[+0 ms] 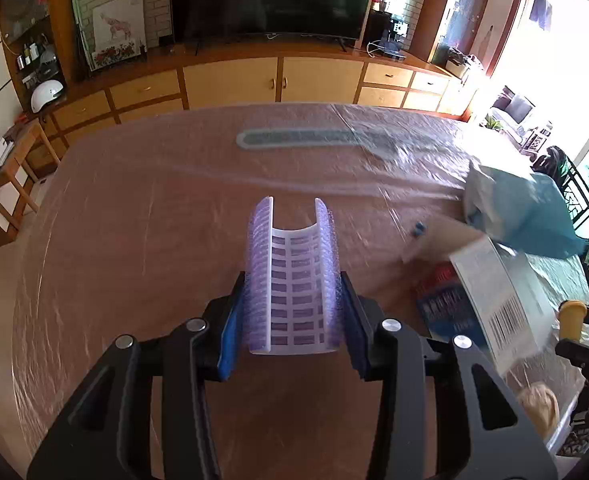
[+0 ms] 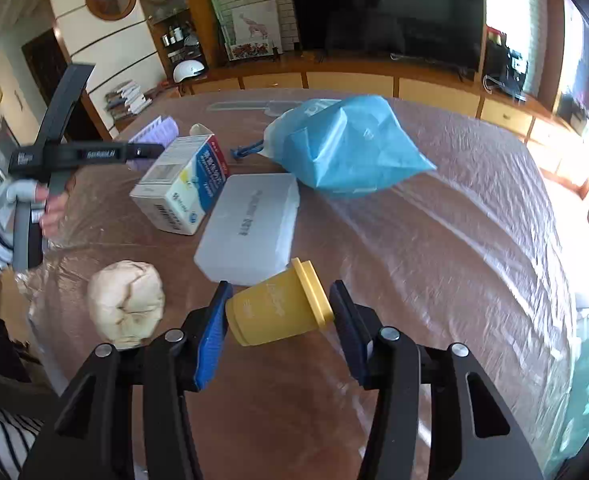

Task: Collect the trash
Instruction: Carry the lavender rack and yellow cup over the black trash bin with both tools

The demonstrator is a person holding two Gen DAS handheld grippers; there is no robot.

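Observation:
My left gripper (image 1: 292, 320) is shut on a curved purple-and-white plastic grid tray (image 1: 294, 276), its blue pads pressing both long sides, above the plastic-covered table (image 1: 134, 240). In the right wrist view the same tray (image 2: 156, 130) shows at the far left of the table. My right gripper (image 2: 280, 314) is shut on a yellow lidded cup (image 2: 278, 308) that lies sideways between the pads, one on its base and one on its lid rim. The cup (image 1: 572, 316) also shows at the right edge of the left wrist view. A blue trash bag (image 2: 346, 148) sits at the back of the table.
A white-and-blue carton (image 2: 182, 184), a translucent white box (image 2: 250, 228) and a crumpled beige paper ball (image 2: 126, 304) lie on the table. A small blue razor-like item (image 2: 246, 150) lies by the bag. A person's hand (image 2: 54, 208) and striped sleeve are at the left.

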